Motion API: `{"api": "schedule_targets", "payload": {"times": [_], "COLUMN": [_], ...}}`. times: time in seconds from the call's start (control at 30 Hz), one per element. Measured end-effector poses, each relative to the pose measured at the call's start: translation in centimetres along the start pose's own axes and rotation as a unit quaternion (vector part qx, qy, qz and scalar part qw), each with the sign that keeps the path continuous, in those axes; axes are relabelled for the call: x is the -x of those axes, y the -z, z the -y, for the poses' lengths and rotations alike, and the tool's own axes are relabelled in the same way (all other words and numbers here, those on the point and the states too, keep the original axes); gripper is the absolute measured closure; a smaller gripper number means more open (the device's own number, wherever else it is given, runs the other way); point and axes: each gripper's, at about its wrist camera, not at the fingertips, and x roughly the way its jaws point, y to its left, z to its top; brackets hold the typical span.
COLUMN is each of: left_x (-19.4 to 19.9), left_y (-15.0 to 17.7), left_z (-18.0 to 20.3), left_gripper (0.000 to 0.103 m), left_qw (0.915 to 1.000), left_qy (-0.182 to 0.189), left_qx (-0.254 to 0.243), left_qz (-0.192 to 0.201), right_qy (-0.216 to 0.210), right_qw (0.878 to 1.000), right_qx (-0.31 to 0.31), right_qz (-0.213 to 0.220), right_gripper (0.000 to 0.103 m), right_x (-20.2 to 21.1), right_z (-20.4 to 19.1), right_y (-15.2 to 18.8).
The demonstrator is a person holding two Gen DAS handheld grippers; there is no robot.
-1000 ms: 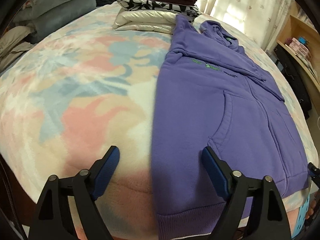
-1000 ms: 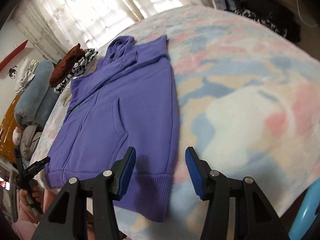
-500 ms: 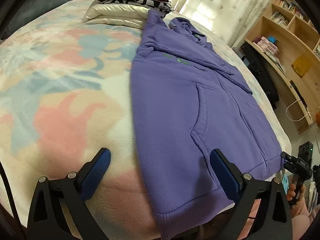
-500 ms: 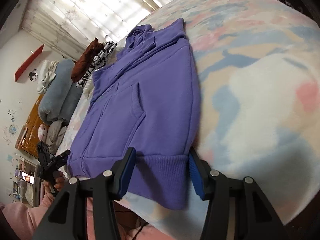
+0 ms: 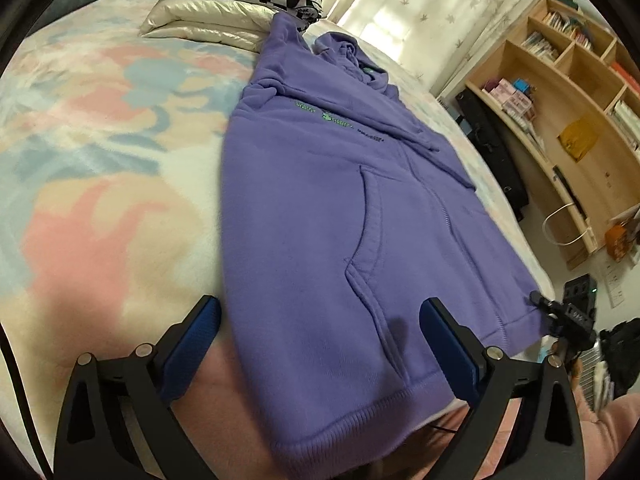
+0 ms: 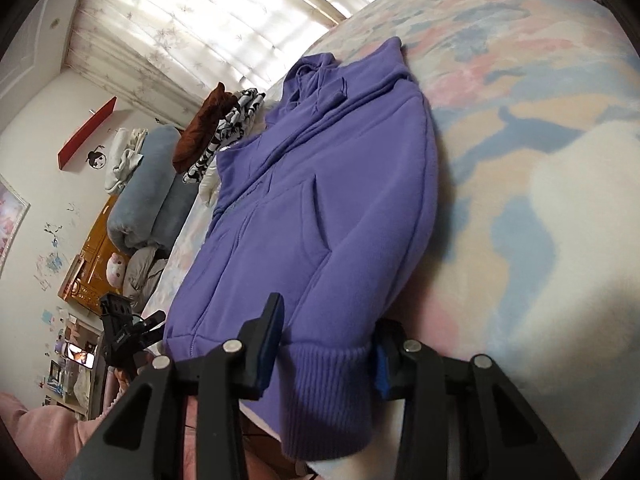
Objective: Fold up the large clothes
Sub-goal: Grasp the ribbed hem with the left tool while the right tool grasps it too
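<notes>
A purple hoodie (image 5: 320, 208) lies flat on the bed, front up, hood far, ribbed hem hanging over the near edge. It also shows in the right wrist view (image 6: 320, 216). My left gripper (image 5: 316, 344) is open, its fingers straddling the hem's left corner just above the cloth. My right gripper (image 6: 326, 348) is open around the hem's right corner, with the ribbed band (image 6: 328, 392) between its fingers. The right gripper also shows at the hem's far corner in the left wrist view (image 5: 560, 320).
The bed has a pastel blanket (image 5: 100, 160). A stack of folded clothes (image 5: 240, 4) sits at the far end by the curtains. Wooden shelves (image 5: 568, 92) stand to the right of the bed. Grey pillows (image 6: 144, 192) lie on the left.
Both grippers have come down and forward to the hoodie's hem. The right gripper's fingers now enclose the ribbed corner; the left now straddles the other corner.
</notes>
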Motion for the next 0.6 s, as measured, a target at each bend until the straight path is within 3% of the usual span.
{"api": "schedule_targets", "payload": {"times": [0.13,0.27,0.43,0.53,0.6], "left_x": [-1.1,-1.1,-0.9,-1.0,-1.1], "left_y": [-0.4,-0.7,-0.4,-0.3,-0.2], "left_z": [0.9,1.2,1.6,0.6,0.1], "left_gripper": [0.004,0.006,0.054,0.080,0.086], "left_qw": [0.9996,0.9998,0.9995,0.9978,0.9949], "left_qy": [-0.019,-0.003,0.026,0.031,0.042], "left_qx": [-0.021,-0.021,-0.010,0.050,0.084], "left_qz": [-0.002,0.003,0.011,0.029,0.036], "right_qy": [0.014,0.019,0.015,0.012,0.012], "right_qw": [1.000,1.000,1.000,1.000,0.999], "right_qx": [-0.009,-0.010,-0.024,-0.022,-0.019], "right_qz": [-0.001,0.006,0.012,0.019,0.026], "right_gripper": [0.072,0.078,0.081,0.083,0.084], "right_x": [-0.6,-0.9,-0.7,-0.3,-0.1], "right_z": [0.1,-0.1,0.0,-0.4,-1.0], "right_y": [-0.2,-0.1,0.1,0.0,-0.1]}}
